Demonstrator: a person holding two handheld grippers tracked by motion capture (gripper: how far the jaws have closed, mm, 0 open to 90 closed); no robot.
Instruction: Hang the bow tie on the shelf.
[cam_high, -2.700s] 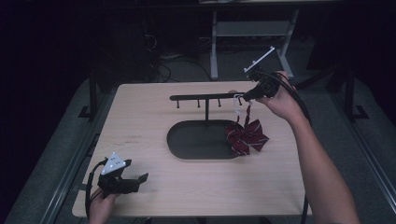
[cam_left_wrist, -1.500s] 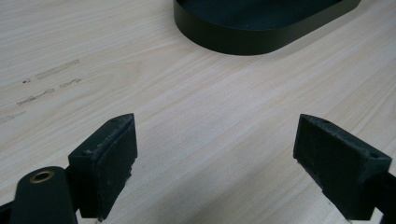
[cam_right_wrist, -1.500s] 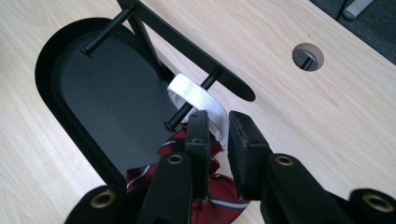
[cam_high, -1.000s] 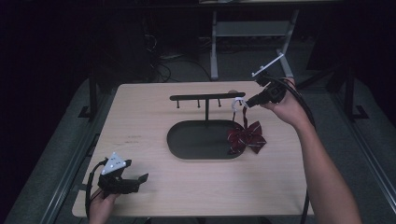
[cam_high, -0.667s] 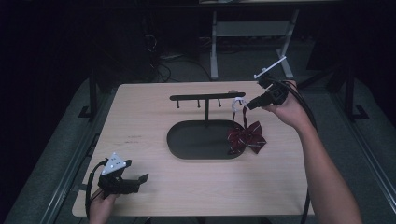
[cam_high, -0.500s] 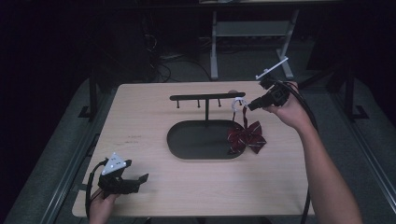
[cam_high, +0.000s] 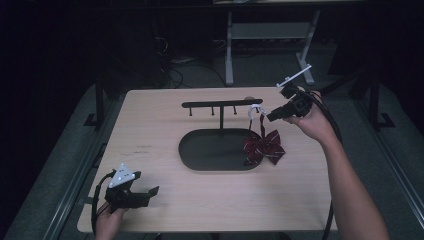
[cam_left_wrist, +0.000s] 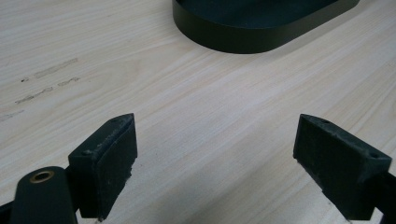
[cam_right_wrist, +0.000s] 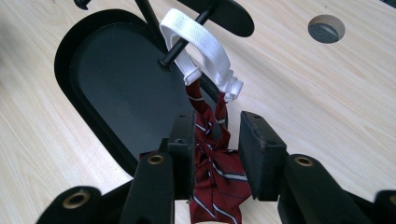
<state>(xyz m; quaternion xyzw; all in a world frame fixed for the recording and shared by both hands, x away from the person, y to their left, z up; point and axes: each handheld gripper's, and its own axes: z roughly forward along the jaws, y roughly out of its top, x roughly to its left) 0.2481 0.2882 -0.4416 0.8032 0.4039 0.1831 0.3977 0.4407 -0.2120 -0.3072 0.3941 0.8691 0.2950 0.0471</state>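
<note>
Near the table's front edge, the left gripper rests on the pale wooden table with jaws spread wide. Farther off, a dark red striped fabric bow tie hangs by its white strap loop from a peg of the black metal rack above the black oval base. The right gripper has jaws parted, one on either side of the bow's knot, not pinching it.

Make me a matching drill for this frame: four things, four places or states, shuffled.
Things:
1. bow tie
2. white strap
3. left gripper
4. oval base

Places or states:
A. looped over a peg of the rack
B. flat on the table, mid-table
C. open, low over the table's near left corner
D. dark red with stripes, hanging below the strap

Pairs: 1-D, 2-A, 3-C, 4-B
</note>
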